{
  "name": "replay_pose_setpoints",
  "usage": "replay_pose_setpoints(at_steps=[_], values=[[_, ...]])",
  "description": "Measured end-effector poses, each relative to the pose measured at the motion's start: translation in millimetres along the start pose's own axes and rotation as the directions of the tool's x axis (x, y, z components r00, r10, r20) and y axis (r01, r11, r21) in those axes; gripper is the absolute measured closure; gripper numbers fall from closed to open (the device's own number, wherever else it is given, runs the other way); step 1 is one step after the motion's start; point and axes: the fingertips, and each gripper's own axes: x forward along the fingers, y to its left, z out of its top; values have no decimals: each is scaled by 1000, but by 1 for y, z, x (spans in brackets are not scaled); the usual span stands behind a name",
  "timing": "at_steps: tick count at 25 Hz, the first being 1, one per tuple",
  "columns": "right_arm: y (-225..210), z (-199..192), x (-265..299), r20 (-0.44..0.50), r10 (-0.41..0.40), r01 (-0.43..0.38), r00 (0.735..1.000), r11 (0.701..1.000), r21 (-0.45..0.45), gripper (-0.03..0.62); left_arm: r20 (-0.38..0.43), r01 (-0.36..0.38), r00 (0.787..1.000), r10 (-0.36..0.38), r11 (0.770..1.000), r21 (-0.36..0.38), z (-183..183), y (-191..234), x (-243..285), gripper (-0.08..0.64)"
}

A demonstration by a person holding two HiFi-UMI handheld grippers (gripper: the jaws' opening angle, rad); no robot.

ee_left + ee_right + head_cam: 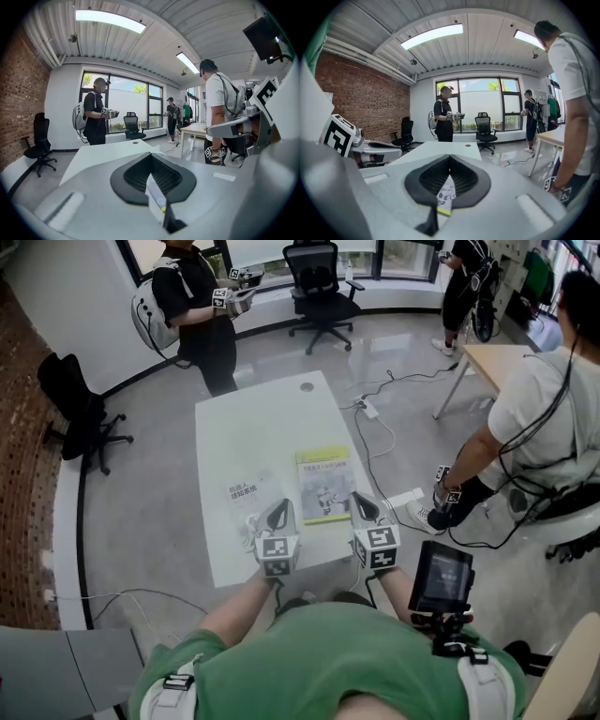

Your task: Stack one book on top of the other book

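Two books lie flat on the white table point(253, 418). A white book point(246, 495) is at the left and a yellow-green book point(324, 484) just right of it. My left gripper point(278, 517) hovers shut over the table's near part, between the two books' near ends. Shut as well, my right gripper point(365, 510) is by the yellow-green book's near right corner. In the left gripper view the gripper point(151, 157) shows closed jaws with a sliver of book point(156, 194) below them. The right gripper point(450, 159) is the same, with a strip of yellow-green book cover point(445, 192) beneath. Neither holds anything.
A person with a backpack point(197, 306) stands beyond the table's far end, holding grippers. Another person point(544, 418) is close at the right, near a wooden table point(497, 357). Black office chairs point(323, 282) point(80, 409) and floor cables point(375, 418) surround the table. A screen point(441, 577) hangs at my chest.
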Motion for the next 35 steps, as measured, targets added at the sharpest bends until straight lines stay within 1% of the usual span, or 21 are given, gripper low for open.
replay_pose_setpoints(at_steps=[3,7,12,19,24,28,31,33,35], values=[[-2,-5,3,-1,-36,36,999,999,-1,589,-24,10,1000,-10,1000,6,-12,5,5,554],[-8,-12,3,-18,-73,73,997,997,9,589,-38,60,997,-60,998,-14,-27,2,15,554],[-20,-16,8,-32,-90,91,995,996,7,589,-88,77,993,-78,997,-14,-37,-1,26,554],[-51,-16,42,-64,-69,70,996,998,8,589,-144,54,988,-56,998,-16,-41,2,61,554],[-56,-21,54,-73,-48,49,996,999,13,589,-183,42,982,-41,999,-2,-51,8,70,554],[-64,-31,65,-92,-29,32,995,999,30,588,-249,41,967,-44,999,-18,-68,6,79,552],[-72,-39,74,-104,-18,22,994,999,41,586,-293,63,953,-75,997,-51,-80,2,89,546],[-79,-45,82,-121,-5,12,993,999,51,584,-329,83,939,-100,994,-65,-88,-2,98,520],[-82,-52,88,-144,14,-5,990,998,65,548,-363,90,925,-110,993,-71,-94,-3,104,511]])
